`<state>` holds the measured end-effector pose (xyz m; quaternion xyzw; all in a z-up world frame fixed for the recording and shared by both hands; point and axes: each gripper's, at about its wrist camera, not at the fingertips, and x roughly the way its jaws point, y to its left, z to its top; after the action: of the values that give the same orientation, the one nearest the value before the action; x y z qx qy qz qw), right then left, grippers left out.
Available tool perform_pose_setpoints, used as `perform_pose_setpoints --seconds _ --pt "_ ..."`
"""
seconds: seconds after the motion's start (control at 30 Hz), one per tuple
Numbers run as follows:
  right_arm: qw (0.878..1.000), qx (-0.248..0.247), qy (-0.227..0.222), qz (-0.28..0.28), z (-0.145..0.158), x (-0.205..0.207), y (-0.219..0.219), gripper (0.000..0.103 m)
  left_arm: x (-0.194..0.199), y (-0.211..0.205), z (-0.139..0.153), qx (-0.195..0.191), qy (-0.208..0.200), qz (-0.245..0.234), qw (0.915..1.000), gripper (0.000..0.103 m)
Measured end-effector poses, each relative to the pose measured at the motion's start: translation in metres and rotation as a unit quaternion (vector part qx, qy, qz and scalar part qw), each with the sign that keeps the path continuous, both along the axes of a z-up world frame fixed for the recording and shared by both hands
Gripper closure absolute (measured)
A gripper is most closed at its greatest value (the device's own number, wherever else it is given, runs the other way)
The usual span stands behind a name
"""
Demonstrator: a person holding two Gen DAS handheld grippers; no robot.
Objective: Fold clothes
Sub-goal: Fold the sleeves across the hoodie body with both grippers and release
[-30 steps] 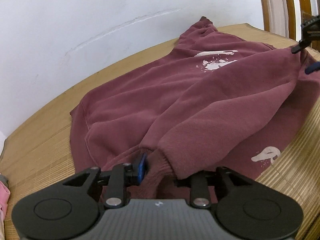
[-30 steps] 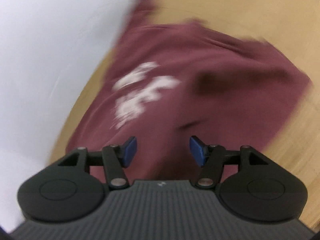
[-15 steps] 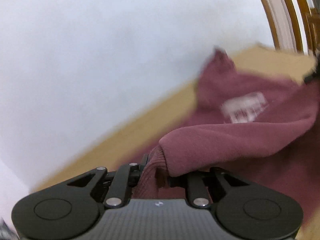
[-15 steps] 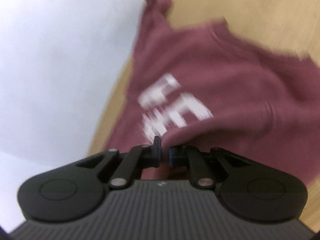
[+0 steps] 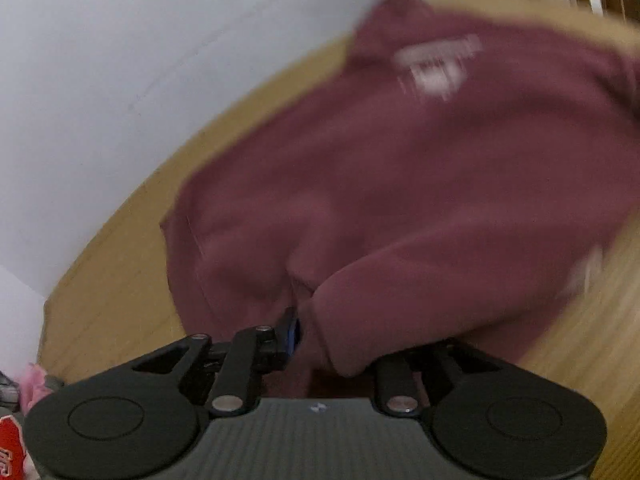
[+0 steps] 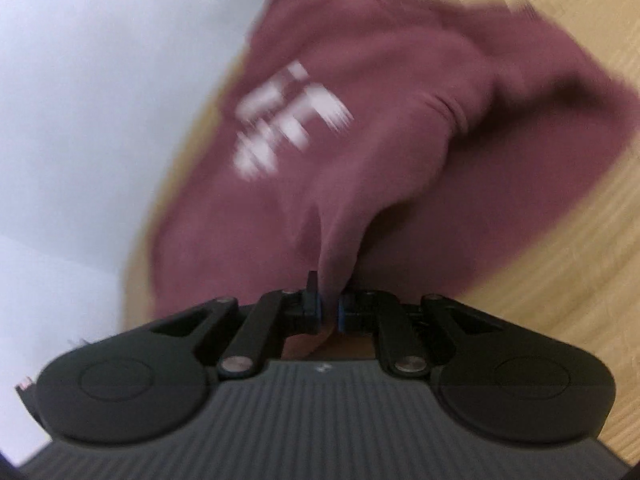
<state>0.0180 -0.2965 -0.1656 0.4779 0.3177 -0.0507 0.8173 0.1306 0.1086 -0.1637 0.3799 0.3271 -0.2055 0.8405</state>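
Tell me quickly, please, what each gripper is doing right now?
Left gripper: closed on the maroon sweatshirt, at its sleeve cuff.
Right gripper: closed on a pinch of the same sweatshirt.

Tan woven-mat table (image 5: 120,288), maroon sweatshirt (image 5: 400,168) spread across it

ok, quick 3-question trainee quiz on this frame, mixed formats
1. True or false: the right gripper is shut on the sweatshirt.
2. The left gripper holds: A) the cuff B) the collar C) nothing.
3. Fill in: the sweatshirt's print is ____ in colour.

Key: 1 true; 2 A; 3 white.
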Motion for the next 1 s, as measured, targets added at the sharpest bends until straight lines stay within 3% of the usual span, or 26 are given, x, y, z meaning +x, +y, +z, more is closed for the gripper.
perform_pose_setpoints --seconds 0.1,0.2,0.3,0.37,0.47,0.57,0.7,0.77,0.87,0.93,1.0 --pt "0.999 -0.012 0.036 0.015 -0.017 -0.009 0.013 0.092 -0.019 0.007 -0.017 0.057 -0.026 -0.011 0.9980 0.071" --pt "0.997 -0.027 0.071 0.032 -0.032 -0.016 0.026 0.090 -0.015 0.030 -0.009 0.035 -0.011 0.024 0.9990 0.066" --pt "0.989 -0.089 0.089 0.079 -0.015 -0.012 0.036 0.078 -0.011 0.051 0.001 0.029 -0.016 0.067 0.9972 0.061" --pt "0.979 -0.136 0.099 0.117 -0.003 -0.011 0.045 0.067 -0.011 0.064 0.007 0.026 -0.019 0.083 0.9960 0.061" --pt "0.949 -0.213 0.112 0.204 0.023 -0.016 0.068 0.063 -0.012 0.081 0.017 0.012 -0.017 0.107 0.9941 0.061" --pt "0.928 -0.244 0.061 0.274 0.053 -0.020 0.099 0.063 -0.011 0.096 0.029 -0.026 -0.006 0.131 0.9911 0.062" --pt "0.911 -0.269 0.017 0.311 0.047 0.017 0.155 0.065 -0.003 0.088 0.056 -0.129 0.023 0.113 0.9848 0.060" --pt "0.901 -0.282 -0.006 0.329 0.044 0.036 0.182 0.065 0.004 0.076 0.061 -0.182 0.052 0.097 0.9771 0.056" --pt "0.891 -0.287 -0.026 0.351 0.032 0.059 0.222 0.064 0.013 0.055 0.053 -0.212 0.078 0.076 0.9713 0.053" --pt "0.885 -0.286 -0.008 0.367 0.016 0.071 0.250 0.066 0.030 0.047 0.030 -0.187 0.095 0.093 0.9734 0.052" --pt "0.875 -0.294 0.017 0.383 0.001 0.080 0.277 0.064 0.048 0.051 0.000 -0.177 0.126 0.126 0.9679 0.042"
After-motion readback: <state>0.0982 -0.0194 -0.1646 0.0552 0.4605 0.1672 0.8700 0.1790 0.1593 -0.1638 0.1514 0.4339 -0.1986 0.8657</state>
